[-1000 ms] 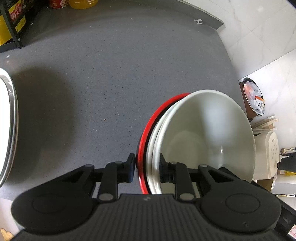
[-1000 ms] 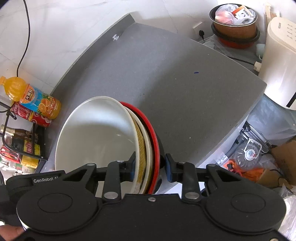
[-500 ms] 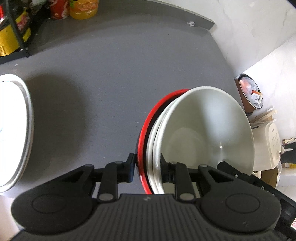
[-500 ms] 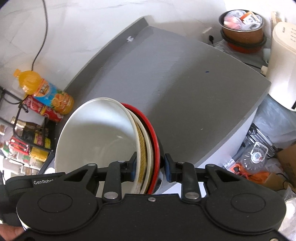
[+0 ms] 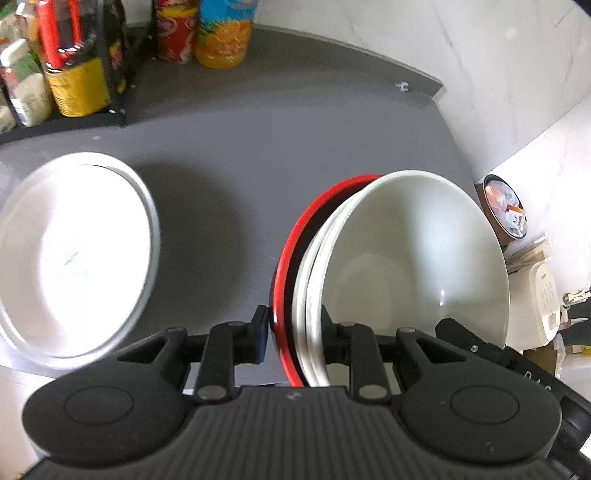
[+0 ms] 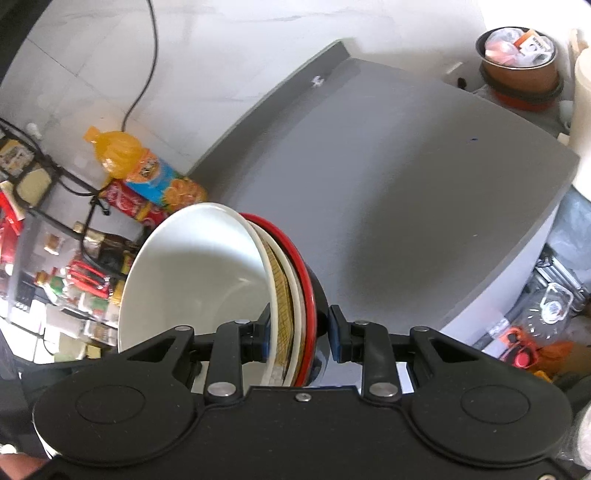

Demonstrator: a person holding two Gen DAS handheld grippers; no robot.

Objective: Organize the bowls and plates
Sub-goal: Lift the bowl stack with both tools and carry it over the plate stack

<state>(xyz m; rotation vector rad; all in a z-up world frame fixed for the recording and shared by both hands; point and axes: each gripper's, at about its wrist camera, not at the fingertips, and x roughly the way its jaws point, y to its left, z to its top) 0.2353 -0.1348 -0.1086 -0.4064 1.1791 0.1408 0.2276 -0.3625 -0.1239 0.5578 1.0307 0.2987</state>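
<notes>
Left wrist view. Left gripper point(image 5: 293, 332): jaws clamped across the near rim of a nested stack of bowls point(image 5: 369, 266), which is held clear above the grey surface point(image 5: 258, 147). Stack contents, outermost inward: red-rimmed black bowl point(image 5: 291, 254), a white one, then a large white bowl point(image 5: 413, 251) facing right. White plate point(image 5: 74, 254) with a grey rim lies flat on the surface, left of the stack and well apart from it. Orange drink bottle point(image 5: 223, 33), red can point(image 5: 175, 33) and a black rack of jars point(image 5: 74, 70) stand at the far edge.

Right wrist view. Right gripper point(image 6: 299, 332): jaws clamped on the opposite rim of the same stack, a yellow-patterned bowl point(image 6: 282, 295) showing between the white layers. Most of the surface beyond lies bare. A brown pot point(image 6: 519, 74) stands off its far corner.

Handling note. The step appears to be a two-handed carry. Keep both grips firm and both hands level with one another, so the nested bowls do not slide or splay. Lower the stack flat and clear of the plate, then part the jaws.
</notes>
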